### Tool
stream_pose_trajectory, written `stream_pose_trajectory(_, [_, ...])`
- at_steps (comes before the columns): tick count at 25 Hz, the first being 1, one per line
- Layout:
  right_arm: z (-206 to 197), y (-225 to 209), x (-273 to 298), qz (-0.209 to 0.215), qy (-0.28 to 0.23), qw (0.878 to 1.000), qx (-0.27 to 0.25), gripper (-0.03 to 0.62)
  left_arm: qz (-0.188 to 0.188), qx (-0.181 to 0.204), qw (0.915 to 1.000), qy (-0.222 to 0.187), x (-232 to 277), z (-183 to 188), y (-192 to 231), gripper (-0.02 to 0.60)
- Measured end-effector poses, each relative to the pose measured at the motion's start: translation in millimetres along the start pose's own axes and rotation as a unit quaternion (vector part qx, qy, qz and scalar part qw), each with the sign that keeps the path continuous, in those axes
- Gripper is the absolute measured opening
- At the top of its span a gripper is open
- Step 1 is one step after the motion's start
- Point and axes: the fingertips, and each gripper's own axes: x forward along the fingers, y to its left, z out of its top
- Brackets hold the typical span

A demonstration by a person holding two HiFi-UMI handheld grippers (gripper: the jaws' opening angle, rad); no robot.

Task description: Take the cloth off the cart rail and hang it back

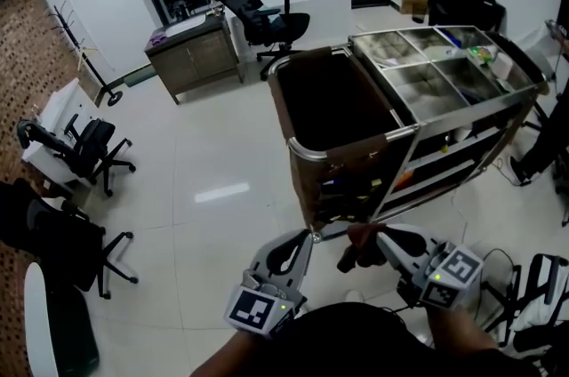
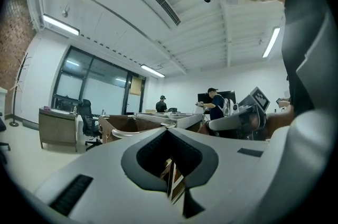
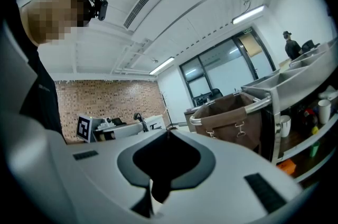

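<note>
Metal, matt plastic, glossy tile
Cart (image 1: 402,133): stainless steel, brushed, bright sheen on rail & trays. Bag (image 3: 232,117) on cart: brown woven cloth, matt, w/ small metal clips. Floor (image 1: 213,153): pale tile, high gloss, mirrors ceiling lights. Left gripper (image 2: 169,130) & right gripper (image 3: 168,130): smooth matt grey plastic shells, darker matt lining inside. Cloth (image 1: 353,255) at right jaws: dark, matt, soft-looking. Wall (image 3: 105,104): rough red brick. Cabinet (image 1: 196,60): wood-look, semi-matt.

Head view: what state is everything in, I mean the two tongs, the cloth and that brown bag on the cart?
Left tongs: shut, nothing in them.
Right tongs: shut on the cloth.
Cloth: dark, bunched up in the right tongs.
Brown bag: open at the top, hung on the cart frame.
Cart: upright, top trays uncovered.
</note>
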Motion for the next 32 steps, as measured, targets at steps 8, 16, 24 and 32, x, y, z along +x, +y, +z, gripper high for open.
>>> stream_pose_trajectory(8, [5.2, -12.0, -8.4, -0.023, -0.007, 1.000, 0.005, 0.028, 0.004, 0.003, 1.0000, 0.004, 1.6, 0.2, 4.6, -0.002])
stream_pose_trajectory(16, [39.5, -29.1, -1.1, -0.034, 0.003, 0.999, -0.031, 0.028, 0.013, 0.012, 0.9998, 0.009, 3.8, -3.3, 6.5, -0.002])
stream_pose_trajectory(24, [93.6, -66.5, 46.2, -0.059, 0.014, 0.995, -0.083, 0.028, 0.043, 0.007, 0.9991, 0.002, -11.5, -0.6, 20.0, -0.002])
stream_pose_trajectory(32, [110.7, -140.9, 128.4, -0.116, 0.049, 0.988, -0.094, 0.028, 0.071, 0.004, 0.9975, 0.004, -30.1, -4.1, 34.6, -0.002])
